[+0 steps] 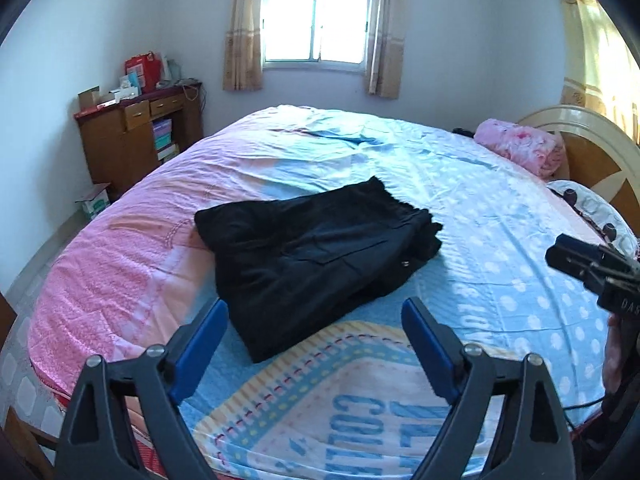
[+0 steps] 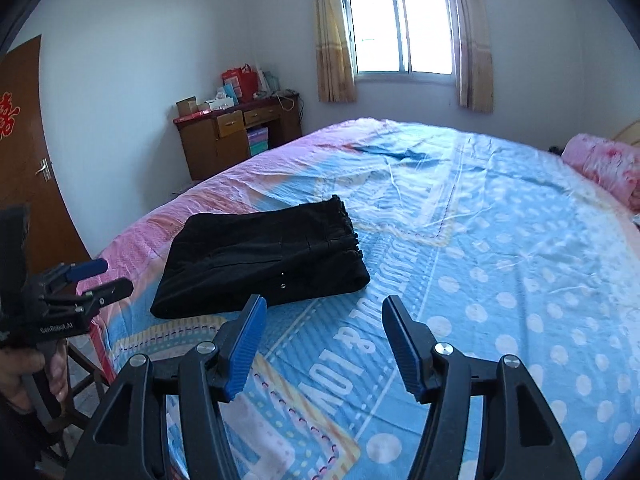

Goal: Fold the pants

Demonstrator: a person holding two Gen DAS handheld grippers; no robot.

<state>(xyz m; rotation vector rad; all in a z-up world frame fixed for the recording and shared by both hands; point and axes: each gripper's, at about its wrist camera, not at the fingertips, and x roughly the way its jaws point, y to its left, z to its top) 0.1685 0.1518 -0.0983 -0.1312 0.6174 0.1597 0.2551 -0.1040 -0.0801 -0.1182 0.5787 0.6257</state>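
The right gripper point(image 1: 576, 256) is cut off by the left wrist view's right edge, its finger spacing unreadable there, the pillow point(image 1: 592, 212) lies half behind it, and the small items atop the cabinet point(image 2: 240, 136) blur beyond telling.

wooden desk point(image 1: 136, 140), pink blanket point(image 1: 520, 148), window point(image 1: 316, 24)

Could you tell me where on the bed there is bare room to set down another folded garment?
The widest bare stretch is the blue dotted sheet between the folded black pants and the pink blanket near the headboard. A second free patch lies beyond the pants toward the window. The pink strip left of the pants is narrow.
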